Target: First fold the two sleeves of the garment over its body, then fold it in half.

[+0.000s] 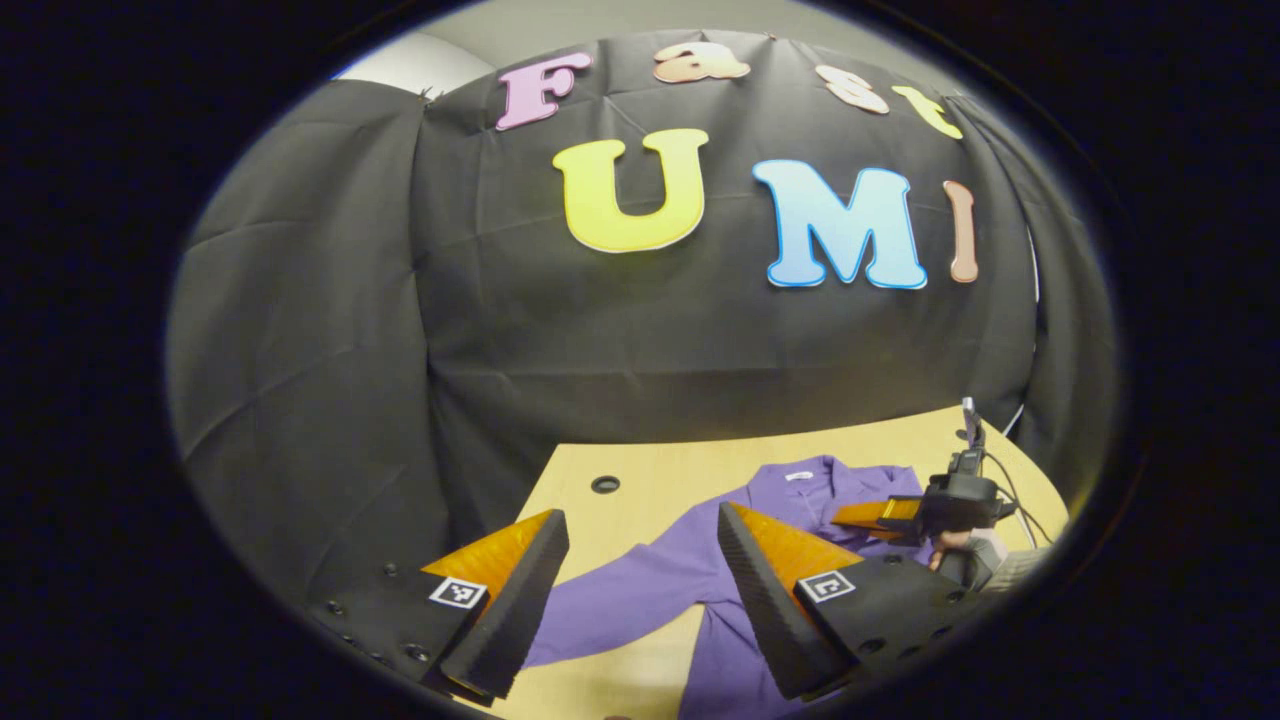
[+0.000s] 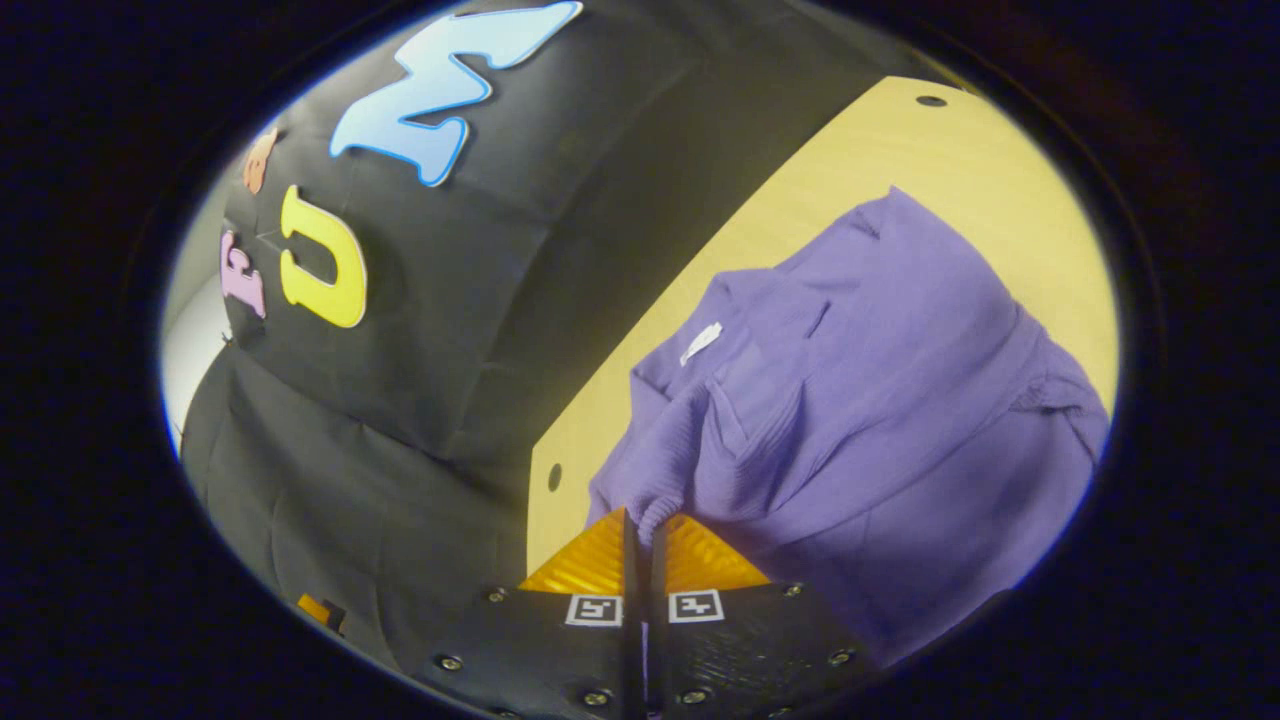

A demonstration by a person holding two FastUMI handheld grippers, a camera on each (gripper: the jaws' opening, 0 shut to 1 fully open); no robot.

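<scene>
A purple garment [image 1: 790, 500] lies on the wooden table [image 1: 640, 475], collar and white label toward the booth wall. One sleeve [image 1: 620, 600] stretches out flat to the left, just under my left gripper [image 1: 640, 515], which hovers open above it with nothing between its fingers. In the right gripper view the garment's body [image 2: 900, 380] is bunched, and the other sleeve [image 2: 665, 465] is drawn in over it. My right gripper [image 2: 643, 518] is shut on the end of that sleeve. From the left gripper view the right gripper [image 1: 880, 513] hangs over the garment's right side, held by a hand [image 1: 960, 545].
The black cloth wall [image 1: 600, 340] stands close behind the table's far edge. The table has round holes [image 1: 605, 484] near its back corner [image 2: 553, 476] and another hole [image 2: 931, 100] farther along. A cable [image 1: 1015, 490] trails from the right gripper.
</scene>
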